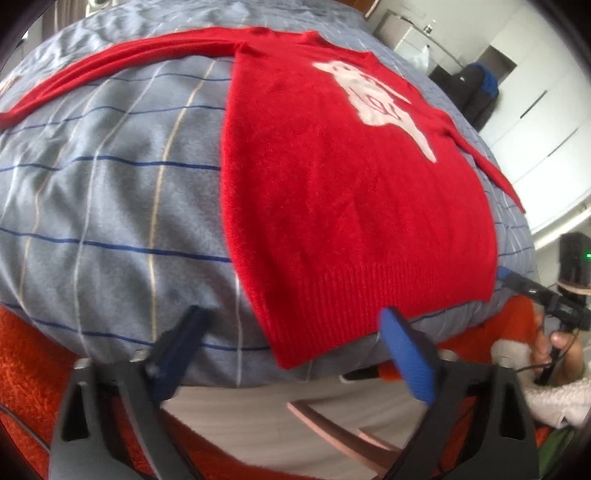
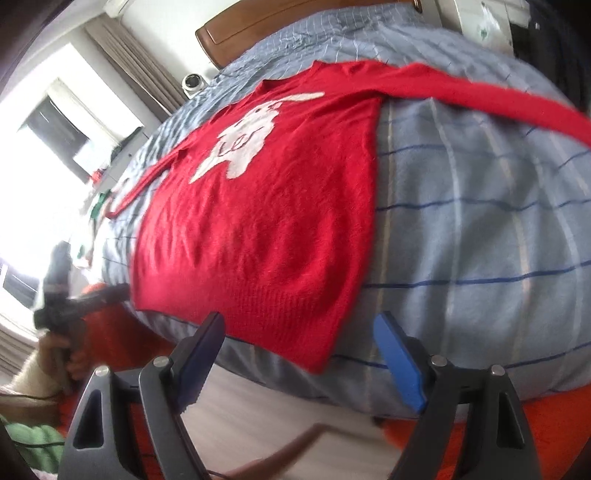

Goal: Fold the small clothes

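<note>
So you've got the bed (image 1: 110, 192) with the checked cover, and the red sweater (image 1: 332, 184) spread flat on it, front up, hem at the near edge, both sleeves out to the sides. Looks like you're right at the start, nothing folded yet. Your left gripper (image 1: 295, 350) hangs spread wide and empty just short of the hem's left corner, and your right gripper (image 2: 299, 354) is the same at the right corner. Next I'd guess you pinch a hem corner or go for a sleeve. Only the right view shows the headboard (image 2: 280, 18) and window (image 2: 55, 125); the left one shows the wardrobe (image 1: 546, 110)
</note>
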`<state>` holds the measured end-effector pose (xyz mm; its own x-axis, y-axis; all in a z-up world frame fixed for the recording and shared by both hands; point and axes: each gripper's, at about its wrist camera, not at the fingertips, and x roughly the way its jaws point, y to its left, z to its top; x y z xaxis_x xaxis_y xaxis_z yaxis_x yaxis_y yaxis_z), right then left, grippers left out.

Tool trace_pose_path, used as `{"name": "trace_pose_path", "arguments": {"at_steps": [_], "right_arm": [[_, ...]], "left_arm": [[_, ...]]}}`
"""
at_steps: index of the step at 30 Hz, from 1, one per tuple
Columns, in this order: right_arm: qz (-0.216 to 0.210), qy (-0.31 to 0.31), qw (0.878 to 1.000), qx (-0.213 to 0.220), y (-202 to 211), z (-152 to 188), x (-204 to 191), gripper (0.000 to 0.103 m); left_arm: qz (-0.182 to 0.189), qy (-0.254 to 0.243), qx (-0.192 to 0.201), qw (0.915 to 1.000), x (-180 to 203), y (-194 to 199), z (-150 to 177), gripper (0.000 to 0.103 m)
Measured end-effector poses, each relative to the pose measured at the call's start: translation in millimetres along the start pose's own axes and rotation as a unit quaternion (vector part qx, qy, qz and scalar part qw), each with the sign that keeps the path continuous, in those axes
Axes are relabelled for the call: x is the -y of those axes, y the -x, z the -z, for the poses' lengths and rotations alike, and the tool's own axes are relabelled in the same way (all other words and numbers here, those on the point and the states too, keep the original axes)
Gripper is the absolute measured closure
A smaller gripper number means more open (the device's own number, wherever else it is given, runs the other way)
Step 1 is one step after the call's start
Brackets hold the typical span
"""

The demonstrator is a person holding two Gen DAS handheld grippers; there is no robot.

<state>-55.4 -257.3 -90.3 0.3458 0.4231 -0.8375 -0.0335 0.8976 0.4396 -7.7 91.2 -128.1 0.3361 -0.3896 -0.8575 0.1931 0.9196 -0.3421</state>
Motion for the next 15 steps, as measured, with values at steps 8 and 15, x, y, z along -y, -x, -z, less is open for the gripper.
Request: {"name": "trace_pose_path", "arguments": {"at_steps": [8,15], "right_arm": [[-0.032,-0.033,0.997,-0.057,-30.8,4.6,16.3,0.099],[-0.016,0.01,0.998,-0.056,7.6,15.6,1.1,0.1]], "left_arm": [[0.032,0.016,-0.042,0.9985,-5.4,-15.2,4.2,0.1],[0.007,-0.022,-0.071,0.9972,7.1,-16.6,13.6,0.101]]}}
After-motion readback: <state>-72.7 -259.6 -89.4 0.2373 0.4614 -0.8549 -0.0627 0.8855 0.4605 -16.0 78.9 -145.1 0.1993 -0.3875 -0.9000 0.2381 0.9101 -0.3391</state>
